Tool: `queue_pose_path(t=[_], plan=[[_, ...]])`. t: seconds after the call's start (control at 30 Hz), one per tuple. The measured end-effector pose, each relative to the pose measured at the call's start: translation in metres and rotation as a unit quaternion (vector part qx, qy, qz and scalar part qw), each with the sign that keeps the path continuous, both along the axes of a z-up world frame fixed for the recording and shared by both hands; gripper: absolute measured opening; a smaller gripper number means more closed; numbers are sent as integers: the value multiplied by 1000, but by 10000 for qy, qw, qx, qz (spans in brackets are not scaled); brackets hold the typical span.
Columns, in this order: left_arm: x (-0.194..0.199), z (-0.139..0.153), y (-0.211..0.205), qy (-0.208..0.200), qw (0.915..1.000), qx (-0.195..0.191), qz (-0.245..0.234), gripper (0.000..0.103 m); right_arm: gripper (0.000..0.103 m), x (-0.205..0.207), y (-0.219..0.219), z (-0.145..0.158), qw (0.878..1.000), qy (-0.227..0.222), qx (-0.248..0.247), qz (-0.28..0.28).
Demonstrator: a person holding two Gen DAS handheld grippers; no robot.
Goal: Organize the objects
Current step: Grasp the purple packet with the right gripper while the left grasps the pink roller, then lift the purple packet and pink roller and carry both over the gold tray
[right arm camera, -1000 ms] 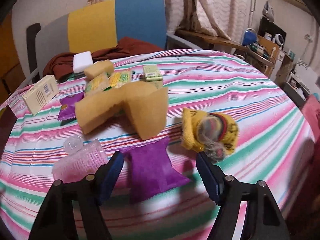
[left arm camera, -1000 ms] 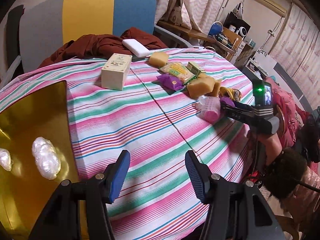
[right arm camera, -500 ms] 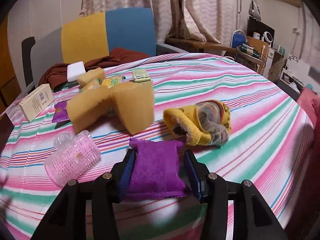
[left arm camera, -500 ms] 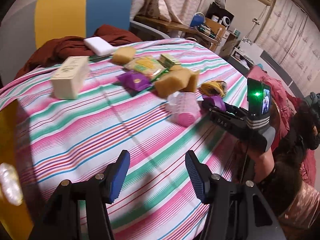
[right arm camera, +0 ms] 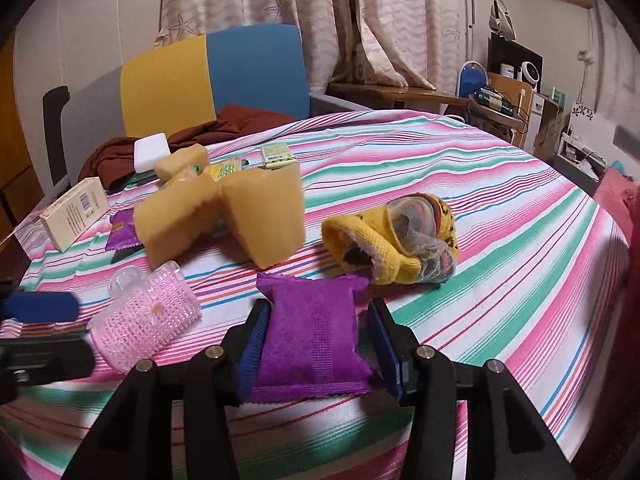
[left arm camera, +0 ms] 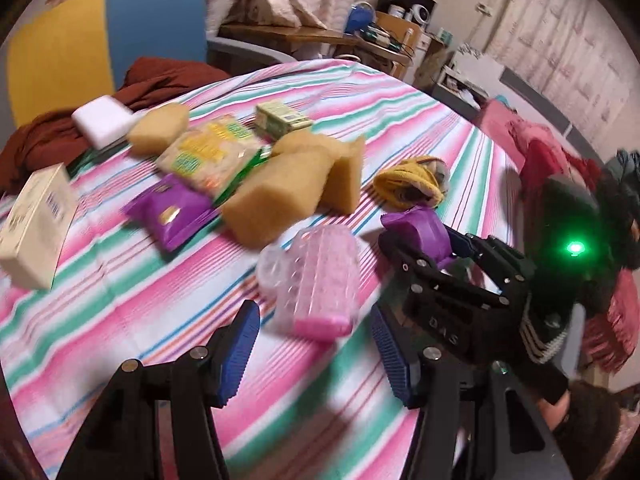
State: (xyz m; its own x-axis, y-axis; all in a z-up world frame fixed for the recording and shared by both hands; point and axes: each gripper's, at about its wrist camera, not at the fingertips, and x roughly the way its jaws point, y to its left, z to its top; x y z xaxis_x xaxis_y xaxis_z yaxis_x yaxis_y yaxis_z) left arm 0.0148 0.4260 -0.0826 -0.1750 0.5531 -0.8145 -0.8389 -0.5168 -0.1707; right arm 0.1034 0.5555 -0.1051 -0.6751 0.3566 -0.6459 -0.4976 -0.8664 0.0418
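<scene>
My right gripper (right arm camera: 319, 306) is shut on a purple packet (right arm camera: 312, 344) low over the striped tablecloth (right arm camera: 500, 208). The left wrist view shows that gripper (left arm camera: 420, 240) holding the same packet (left arm camera: 416, 228). My left gripper (left arm camera: 313, 310) is open, nothing between its pads. A pink bristly roller brush (left arm camera: 316, 276) lies on the cloth just ahead of the tips, untouched. In the right wrist view one blue left fingertip (right arm camera: 40, 306) shows left of the brush (right arm camera: 144, 320).
Behind the brush lie yellow sponges (left arm camera: 280, 196), a yellow knit sock (right arm camera: 392, 236), a second purple packet (left arm camera: 172, 212), a snack bag (left arm camera: 212, 152), a small green box (left arm camera: 282, 120), a cream carton (left arm camera: 36, 224) and a white block (left arm camera: 102, 120). A chair (right arm camera: 216, 76) with brown cloth stands beyond.
My right gripper closed on the purple packet and stayed put. My left gripper swept right across the table, from the gold tray to the pink brush, still open.
</scene>
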Motion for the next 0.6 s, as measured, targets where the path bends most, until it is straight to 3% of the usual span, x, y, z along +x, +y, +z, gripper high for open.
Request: queue_pose_path(t=[0.2, 0.47, 0.6], plan=[[-4, -11, 14, 189, 9996, -158, -130, 58, 50, 6, 5, 0, 9994, 90, -6, -338], [-7, -23, 22, 578, 9982, 44, -177, 58, 50, 5, 6, 0, 9994, 86, -8, -335], [-10, -23, 20, 579, 9981, 156, -142, 59, 51, 5, 6, 0, 9994, 85, -3, -336]])
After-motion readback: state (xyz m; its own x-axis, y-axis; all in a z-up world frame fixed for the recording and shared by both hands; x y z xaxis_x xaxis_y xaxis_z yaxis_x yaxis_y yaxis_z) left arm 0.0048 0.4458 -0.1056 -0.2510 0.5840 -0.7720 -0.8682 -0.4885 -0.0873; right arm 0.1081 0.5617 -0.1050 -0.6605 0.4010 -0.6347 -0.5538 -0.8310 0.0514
